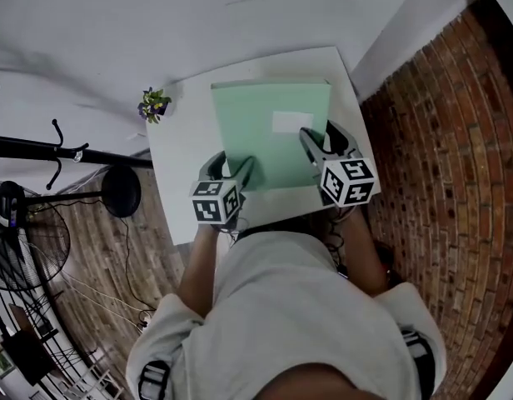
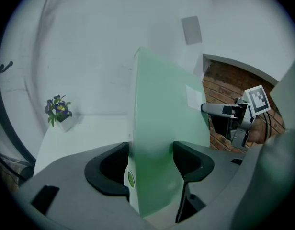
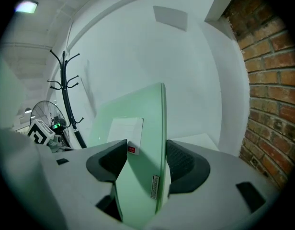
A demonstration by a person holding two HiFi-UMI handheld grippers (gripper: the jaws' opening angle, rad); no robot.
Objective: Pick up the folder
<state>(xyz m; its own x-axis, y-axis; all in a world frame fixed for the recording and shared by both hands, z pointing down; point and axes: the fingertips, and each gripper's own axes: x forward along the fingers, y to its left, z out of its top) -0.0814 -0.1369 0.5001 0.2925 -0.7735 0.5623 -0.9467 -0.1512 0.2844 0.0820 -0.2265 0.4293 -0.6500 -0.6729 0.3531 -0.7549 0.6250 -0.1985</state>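
Note:
A pale green folder (image 1: 265,127) with a white label is over the white table (image 1: 183,148), held at its near edge by both grippers. My left gripper (image 1: 231,167) is shut on the folder's near left corner, and the left gripper view shows the cover (image 2: 162,128) pinched between the dark pads. My right gripper (image 1: 319,144) is shut on the folder's right side, with the edge (image 3: 142,143) clamped between its pads just below the label. Each gripper appears in the other's view: the right gripper (image 2: 233,116) and the left gripper (image 3: 42,134).
A small potted plant (image 1: 153,103) with purple flowers stands at the table's far left corner. A black coat rack (image 1: 40,148) and a fan (image 1: 23,240) stand on the wooden floor to the left. A brick wall (image 1: 456,140) is on the right.

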